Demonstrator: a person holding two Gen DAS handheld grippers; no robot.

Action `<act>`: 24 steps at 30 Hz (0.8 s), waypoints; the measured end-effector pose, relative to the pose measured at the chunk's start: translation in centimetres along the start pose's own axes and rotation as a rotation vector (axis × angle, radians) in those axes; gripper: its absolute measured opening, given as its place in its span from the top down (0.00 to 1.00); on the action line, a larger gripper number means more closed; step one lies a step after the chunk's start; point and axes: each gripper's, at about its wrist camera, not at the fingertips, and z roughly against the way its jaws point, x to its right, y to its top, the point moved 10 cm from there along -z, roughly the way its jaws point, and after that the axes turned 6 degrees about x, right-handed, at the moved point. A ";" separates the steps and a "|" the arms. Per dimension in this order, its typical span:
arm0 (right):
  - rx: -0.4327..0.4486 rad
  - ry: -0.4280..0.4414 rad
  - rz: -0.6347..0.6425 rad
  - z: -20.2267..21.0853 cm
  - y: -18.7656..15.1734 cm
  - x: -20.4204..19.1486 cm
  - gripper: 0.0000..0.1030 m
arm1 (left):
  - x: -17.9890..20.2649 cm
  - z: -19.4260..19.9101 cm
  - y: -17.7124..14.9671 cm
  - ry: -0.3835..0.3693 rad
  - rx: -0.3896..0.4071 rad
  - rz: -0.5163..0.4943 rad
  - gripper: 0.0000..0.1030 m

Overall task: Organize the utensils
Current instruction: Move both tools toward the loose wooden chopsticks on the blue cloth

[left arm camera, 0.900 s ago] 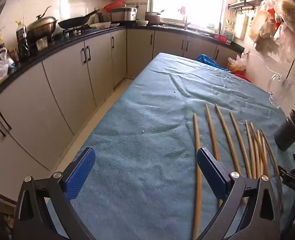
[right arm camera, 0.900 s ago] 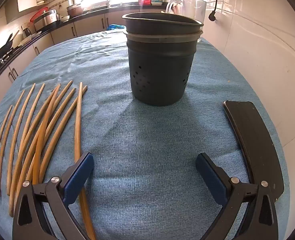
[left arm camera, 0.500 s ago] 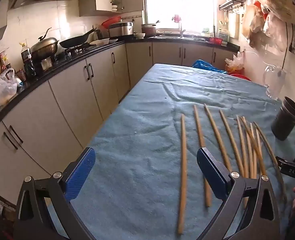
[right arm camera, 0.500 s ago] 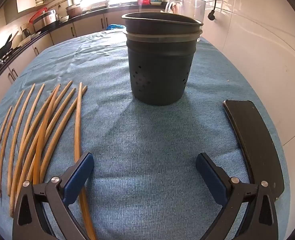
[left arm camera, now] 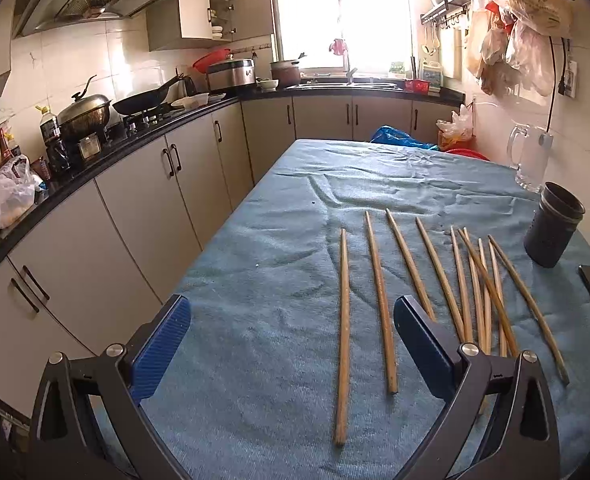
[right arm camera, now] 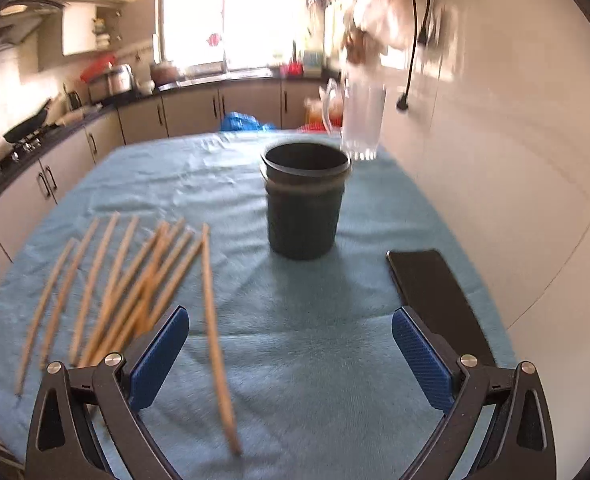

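Both sets of fingers spread, empty. Advice: right gripper (right arm camera: 289, 354) takes the outermost chopstick (right arm camera: 215, 332) mid-length, pinches squarely, then tips it into the dark holder (right arm camera: 303, 216).

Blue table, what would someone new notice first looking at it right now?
A fan of wooden chopsticks lies loose on the blue cloth near the front edge. To their right stands a dark round utensil holder, upright and empty as far as its mouth shows, with a clear glass mug behind it by the wall.
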 end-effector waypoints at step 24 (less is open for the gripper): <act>0.028 -0.027 0.119 3.8 -1.8 -6.0 0.00 | -0.6 0.9 0.3 -0.029 -0.001 0.032 0.02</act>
